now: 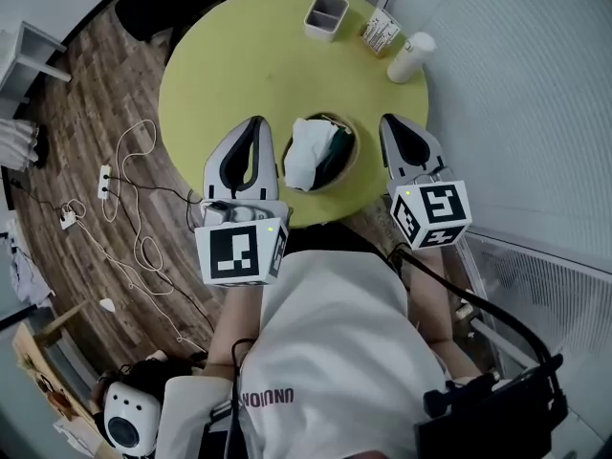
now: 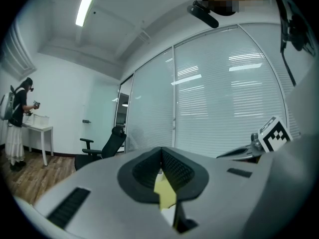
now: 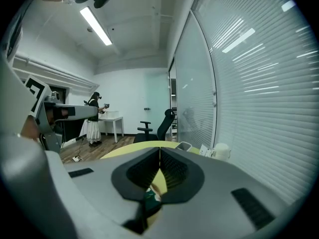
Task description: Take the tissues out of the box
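Observation:
A round tissue box [image 1: 351, 157] with a dark green inside stands near the front edge of the round yellow-green table [image 1: 249, 65]. A white tissue [image 1: 306, 151] sticks up out of it. My left gripper [image 1: 255, 123] hovers just left of the box and my right gripper [image 1: 391, 120] just right of it, neither touching it. In the left gripper view the left gripper [image 2: 161, 151] has its jaws together with nothing between them. The right gripper [image 3: 160, 151] is likewise shut and empty, with a bit of the green box showing below its jaws.
At the table's far side stand a grey two-part bin [image 1: 326, 15], a small carton [image 1: 380, 32] and a white cylinder [image 1: 411, 56]. Cables and a power strip [image 1: 103, 175] lie on the wood floor to the left. A blind-covered glass wall runs along the right. A person [image 3: 93, 118] stands far off.

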### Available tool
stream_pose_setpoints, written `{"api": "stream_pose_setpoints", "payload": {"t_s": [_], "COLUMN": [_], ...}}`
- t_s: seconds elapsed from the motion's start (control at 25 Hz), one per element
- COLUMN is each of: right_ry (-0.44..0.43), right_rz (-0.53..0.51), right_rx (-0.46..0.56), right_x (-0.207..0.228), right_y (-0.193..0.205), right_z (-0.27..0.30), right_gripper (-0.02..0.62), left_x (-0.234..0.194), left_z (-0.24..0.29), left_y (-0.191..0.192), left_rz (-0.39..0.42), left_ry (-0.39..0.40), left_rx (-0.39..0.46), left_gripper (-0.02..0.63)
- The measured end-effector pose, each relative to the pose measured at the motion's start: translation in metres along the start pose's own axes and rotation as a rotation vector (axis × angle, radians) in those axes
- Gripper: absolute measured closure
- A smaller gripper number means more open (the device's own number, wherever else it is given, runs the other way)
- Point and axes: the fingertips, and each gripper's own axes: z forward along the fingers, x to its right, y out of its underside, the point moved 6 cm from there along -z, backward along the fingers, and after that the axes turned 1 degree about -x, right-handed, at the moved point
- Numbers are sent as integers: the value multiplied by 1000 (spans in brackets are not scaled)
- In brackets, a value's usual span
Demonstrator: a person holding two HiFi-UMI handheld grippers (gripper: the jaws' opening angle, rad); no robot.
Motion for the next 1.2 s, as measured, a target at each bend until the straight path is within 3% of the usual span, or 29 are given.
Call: {"api": "stream_pose_setpoints", "payload": {"t_s": [0.32, 1.2], "right_ry": [-26, -34], "right_rz": [43, 101], "right_rx": [-73, -251], "right_x": [1, -20], "right_y": [10, 43], "right_z": [10, 28], "right_gripper": [575, 574], "left_x": [-2, -19], "left_z": [7, 27], "left_y": [-3, 5], "left_rz": [-15, -34], "left_ry": [-12, 125], "left_rx": [-3, -73], "left_gripper": [593, 594]}}
